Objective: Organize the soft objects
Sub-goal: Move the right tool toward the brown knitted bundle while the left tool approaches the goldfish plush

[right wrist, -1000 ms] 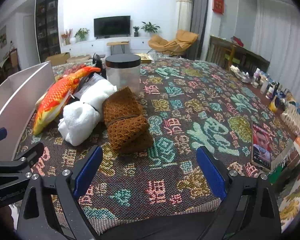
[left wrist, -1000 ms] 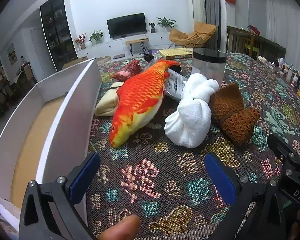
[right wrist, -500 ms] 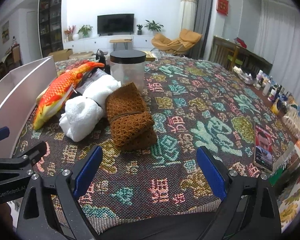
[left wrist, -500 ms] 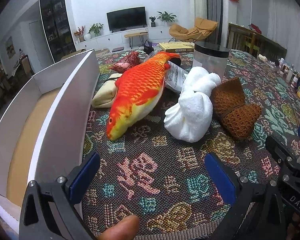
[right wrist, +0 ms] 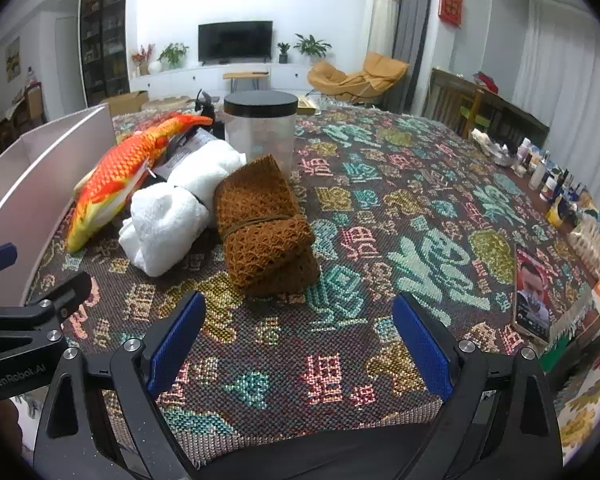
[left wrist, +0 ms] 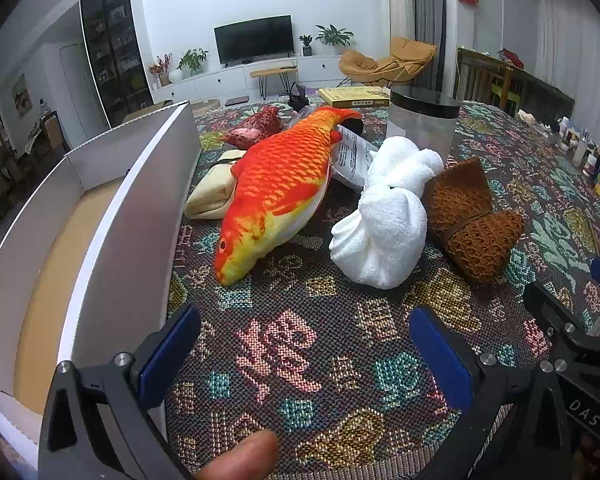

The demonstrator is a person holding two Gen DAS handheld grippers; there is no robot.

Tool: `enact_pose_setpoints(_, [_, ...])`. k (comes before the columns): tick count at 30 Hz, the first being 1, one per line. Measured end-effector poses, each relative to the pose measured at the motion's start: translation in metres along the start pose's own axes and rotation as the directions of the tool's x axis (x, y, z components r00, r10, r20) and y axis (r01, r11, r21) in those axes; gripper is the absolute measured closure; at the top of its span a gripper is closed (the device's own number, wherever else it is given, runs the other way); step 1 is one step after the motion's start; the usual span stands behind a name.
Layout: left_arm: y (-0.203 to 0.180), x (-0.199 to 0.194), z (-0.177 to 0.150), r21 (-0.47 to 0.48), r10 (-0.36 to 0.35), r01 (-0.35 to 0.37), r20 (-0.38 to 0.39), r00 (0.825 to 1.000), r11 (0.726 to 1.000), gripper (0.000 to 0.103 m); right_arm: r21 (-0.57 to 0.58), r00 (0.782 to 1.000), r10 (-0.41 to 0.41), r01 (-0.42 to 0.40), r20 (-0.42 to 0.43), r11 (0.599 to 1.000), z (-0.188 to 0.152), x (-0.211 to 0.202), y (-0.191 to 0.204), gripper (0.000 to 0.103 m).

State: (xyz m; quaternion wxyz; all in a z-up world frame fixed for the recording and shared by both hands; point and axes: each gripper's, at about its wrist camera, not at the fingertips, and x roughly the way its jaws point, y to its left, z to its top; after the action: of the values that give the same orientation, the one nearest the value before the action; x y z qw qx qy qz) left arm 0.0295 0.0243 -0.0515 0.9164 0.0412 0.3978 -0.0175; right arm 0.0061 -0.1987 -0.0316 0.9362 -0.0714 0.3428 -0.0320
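Note:
An orange plush fish (left wrist: 280, 188) (right wrist: 120, 168) lies on the patterned tablecloth beside a knotted white towel (left wrist: 388, 216) (right wrist: 172, 204) and a folded brown knit cloth (left wrist: 472, 220) (right wrist: 264, 228). A cream pouch (left wrist: 214, 192) and a red plush (left wrist: 256, 130) lie behind the fish. An open white box (left wrist: 112, 240) (right wrist: 40, 184) stands at the left. My left gripper (left wrist: 304, 354) is open and empty, low in front of the fish. My right gripper (right wrist: 296, 338) is open and empty, in front of the brown cloth.
A clear jar with a black lid (right wrist: 260, 128) (left wrist: 424, 120) stands behind the towel. A printed packet (left wrist: 350, 156) lies under the fish's tail. A phone (right wrist: 534, 296) lies near the table's right edge. Small bottles (right wrist: 556, 188) line the far right edge.
Both grippers have moved slightly forward toward the soft objects, which look a little larger. Both stay open and empty.

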Motion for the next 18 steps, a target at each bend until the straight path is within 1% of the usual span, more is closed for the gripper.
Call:
enact_pose_setpoints(6, [0.0,0.003,0.0,-0.001,-0.003,0.003,0.0,1.0,1.0,0.0,-0.001,1.0,0.008,-0.008,-0.025,1.0,0.0,0.005,0.0,0.007])
enact_pose_setpoints(7, [0.0,0.004,0.001,0.0,-0.004,0.004,-0.002,1.0,1.0,0.0,-0.001,0.999,0.012,-0.012,-0.038,1.0,0.0,0.007,0.0,0.007])
enact_pose_setpoints(9, [0.0,0.007,0.002,0.0,-0.004,0.004,-0.007,1.0,1.0,0.0,0.001,0.995,0.039,-0.039,-0.094,0.999,0.003,0.016,-0.001,0.007])
enact_pose_setpoints(11, [0.0,0.01,0.003,-0.002,-0.006,0.006,-0.011,1.0,1.0,0.0,0.02,0.986,0.074,-0.072,-0.146,0.997,0.005,0.026,-0.003,0.007])
enact_pose_setpoints(16, [0.001,0.019,0.007,-0.004,-0.002,0.002,-0.01,1.0,1.0,0.0,0.062,0.972,0.133,-0.123,-0.194,0.99,0.013,0.041,-0.007,0.007])
enact_pose_setpoints(18, [0.001,0.026,0.012,-0.004,0.009,-0.009,-0.014,1.0,1.0,0.0,0.053,0.965,0.133,-0.124,-0.226,0.991,0.018,0.052,-0.005,0.007])
